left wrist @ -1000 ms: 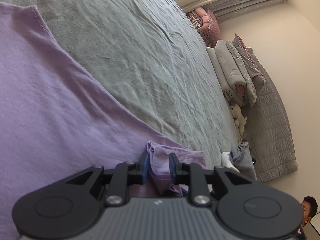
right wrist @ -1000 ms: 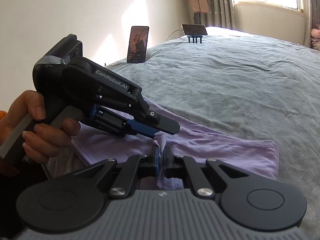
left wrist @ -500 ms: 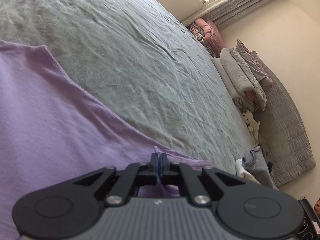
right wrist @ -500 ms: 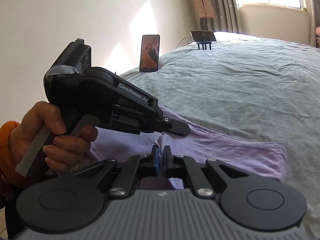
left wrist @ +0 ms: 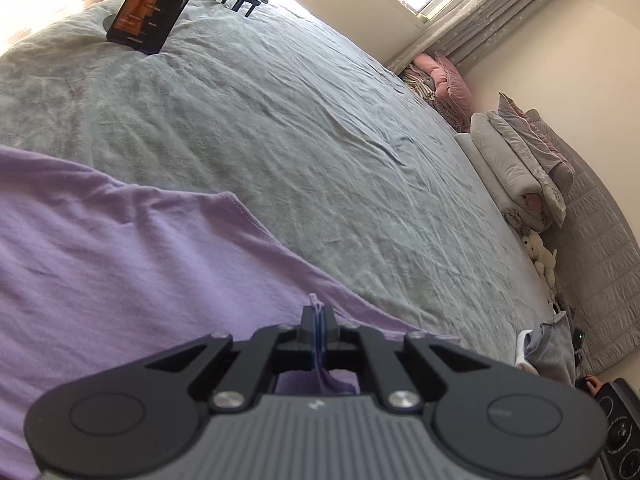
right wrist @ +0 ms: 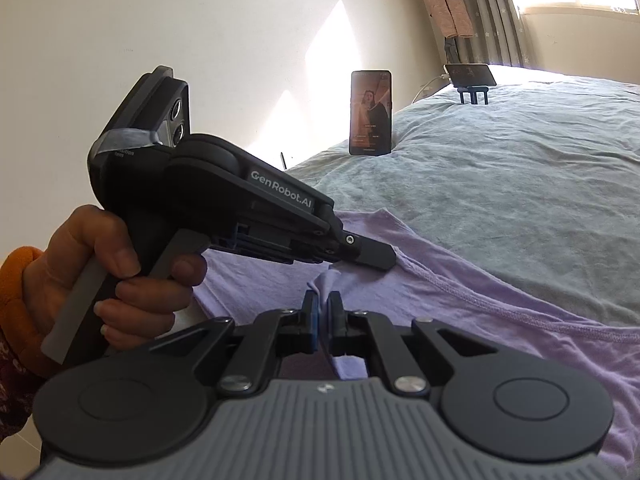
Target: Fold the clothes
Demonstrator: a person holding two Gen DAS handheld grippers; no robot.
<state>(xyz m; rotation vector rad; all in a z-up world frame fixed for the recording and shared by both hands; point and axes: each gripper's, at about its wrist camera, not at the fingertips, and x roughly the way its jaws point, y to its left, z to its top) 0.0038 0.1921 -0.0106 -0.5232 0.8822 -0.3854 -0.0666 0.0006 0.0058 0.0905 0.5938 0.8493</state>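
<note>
Two claws are clenched on the lilac T-shirt [right wrist: 460, 292], which lies spread on the grey-green bed [left wrist: 280, 128] at its near edge: the left claw [left wrist: 318, 322] pinches a thin ridge of the cloth, and the right claw [right wrist: 322, 308] nips a small peak of it just beside the left one. The shirt looks like thin, light, limp jersey that will sag and wrinkle between the two holds and will keep no crease by itself. I judge hems, seams or corners the surest places to grip, since a mid-panel pinch only bunches it.
</note>
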